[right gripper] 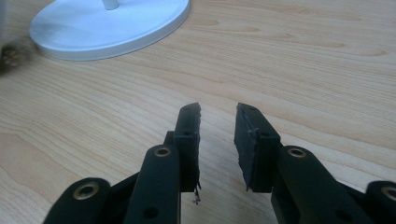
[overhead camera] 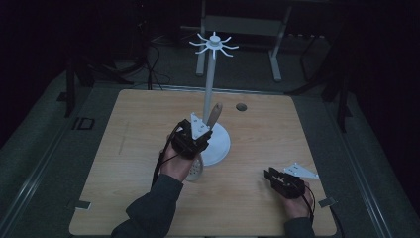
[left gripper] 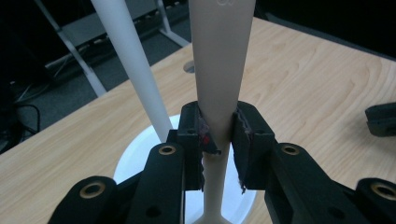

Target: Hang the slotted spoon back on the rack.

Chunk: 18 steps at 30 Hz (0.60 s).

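Utensil gripped beside hook stand

Left gripper [overhead camera: 194, 135] clamps a pale utensil handle [left gripper: 219, 70] upright, just beside the stand pole [left gripper: 133, 65] over its white base [right gripper: 109, 25], likely so it can go up to the hooks [overhead camera: 214, 45]. Right gripper [right gripper: 217, 140] rests near right on the table [overhead camera: 247, 148], jaws parted, empty.

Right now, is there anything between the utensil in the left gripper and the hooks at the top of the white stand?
Nothing visible blocks it. The left gripper is shut on the utensil's beige handle, beside the stand's white pole. In the high view, the space up to the hooks is free; the right gripper rests apart on the table.
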### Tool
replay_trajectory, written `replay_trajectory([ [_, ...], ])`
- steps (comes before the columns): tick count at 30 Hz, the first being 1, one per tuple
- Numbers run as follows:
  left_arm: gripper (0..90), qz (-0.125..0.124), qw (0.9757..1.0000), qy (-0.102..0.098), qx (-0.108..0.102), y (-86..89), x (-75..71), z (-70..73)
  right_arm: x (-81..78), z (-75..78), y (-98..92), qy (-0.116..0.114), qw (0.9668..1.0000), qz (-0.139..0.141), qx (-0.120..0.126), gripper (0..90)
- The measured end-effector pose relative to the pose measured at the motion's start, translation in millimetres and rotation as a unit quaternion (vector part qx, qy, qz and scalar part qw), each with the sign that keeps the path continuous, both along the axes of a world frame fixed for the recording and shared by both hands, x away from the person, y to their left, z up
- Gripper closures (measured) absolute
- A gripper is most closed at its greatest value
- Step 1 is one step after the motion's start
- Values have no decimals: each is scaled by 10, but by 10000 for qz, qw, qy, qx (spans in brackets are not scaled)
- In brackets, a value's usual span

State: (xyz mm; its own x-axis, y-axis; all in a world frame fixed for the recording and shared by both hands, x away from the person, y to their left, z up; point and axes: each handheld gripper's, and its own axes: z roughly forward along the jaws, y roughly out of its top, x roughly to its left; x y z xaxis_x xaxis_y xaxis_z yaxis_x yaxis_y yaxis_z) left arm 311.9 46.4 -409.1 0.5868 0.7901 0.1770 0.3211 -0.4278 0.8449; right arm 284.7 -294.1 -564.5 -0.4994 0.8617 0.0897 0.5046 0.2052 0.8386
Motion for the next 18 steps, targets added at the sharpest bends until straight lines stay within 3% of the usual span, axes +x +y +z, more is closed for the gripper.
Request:
replay_trajectory([
  [9,746,95,9998,-151,-123,4,1,61,1,-1,-3,-8,10000,-9,4,707],
  [18,746,112,9997,-169,-164,2,13,89,1,-3,-2,-16,10000,-16,-8,704],
])
